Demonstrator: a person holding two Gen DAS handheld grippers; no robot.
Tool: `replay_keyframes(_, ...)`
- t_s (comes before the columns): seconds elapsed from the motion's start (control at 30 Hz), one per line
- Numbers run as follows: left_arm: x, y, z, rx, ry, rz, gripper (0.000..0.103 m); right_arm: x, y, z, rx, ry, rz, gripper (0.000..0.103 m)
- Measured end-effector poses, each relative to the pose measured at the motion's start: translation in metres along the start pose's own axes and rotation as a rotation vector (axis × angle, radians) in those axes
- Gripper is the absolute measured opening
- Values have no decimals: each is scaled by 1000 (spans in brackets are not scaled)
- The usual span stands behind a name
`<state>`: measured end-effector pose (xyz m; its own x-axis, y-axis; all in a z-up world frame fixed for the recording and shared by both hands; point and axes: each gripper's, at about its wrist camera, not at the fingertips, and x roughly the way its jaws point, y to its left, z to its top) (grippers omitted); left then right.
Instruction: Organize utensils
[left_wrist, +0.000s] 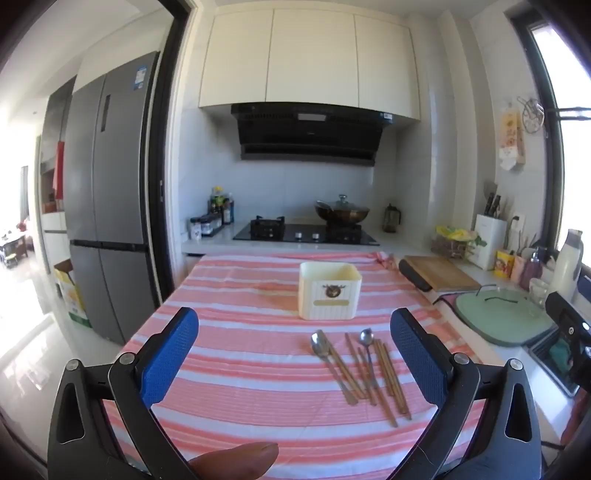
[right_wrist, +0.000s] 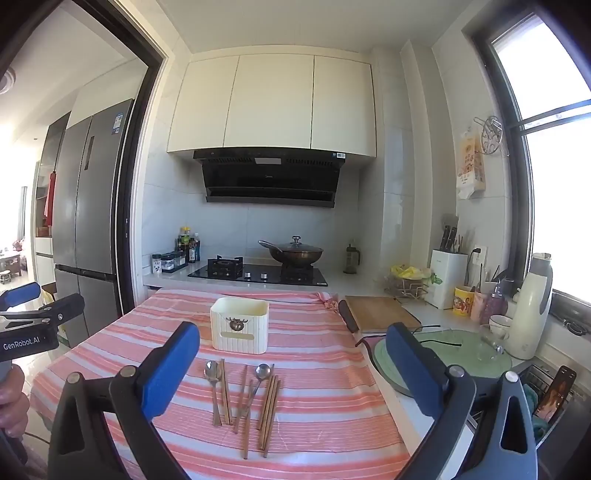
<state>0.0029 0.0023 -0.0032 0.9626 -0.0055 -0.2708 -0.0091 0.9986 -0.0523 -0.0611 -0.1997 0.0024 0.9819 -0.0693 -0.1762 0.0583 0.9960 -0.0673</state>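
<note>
Both grippers, left gripper (left_wrist: 294, 360) and right gripper (right_wrist: 293, 373), fingers spread wide, grasping nothing. Spoons (right_wrist: 212, 384) and chopsticks (right_wrist: 269, 413) lie loose on striped bench (right_wrist: 325, 369) between right fingers. Cream holder (right_wrist: 240, 325) upright just beyond.

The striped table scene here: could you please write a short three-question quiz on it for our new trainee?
1. True or false: the cream ribbed plastic holder box already contains utensils.
2. How many metal spoons lie among the brown wooden chopsticks on the pink-and-white striped tablecloth?
3. Left gripper and right gripper are: A) shut on chopsticks B) open, holding nothing.

Key: 1 false, none visible in it; 2 two; 3 B.
</note>
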Motion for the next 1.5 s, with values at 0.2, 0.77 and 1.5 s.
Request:
replay_keyframes(0.2, 2, -2, -2, 1, 3, 3, 103, 1, 0, 1, -1, 1, -1, 103)
replay_keyframes(0.77, 4, -2, -4, -2, 9, -1, 103, 2, 0, -1, 0, -6, -6, 103)
replay_keyframes(1.5, 4, 0, -2, -8, 11, 1, 103, 1, 1, -2, 4, -12, -8, 103)
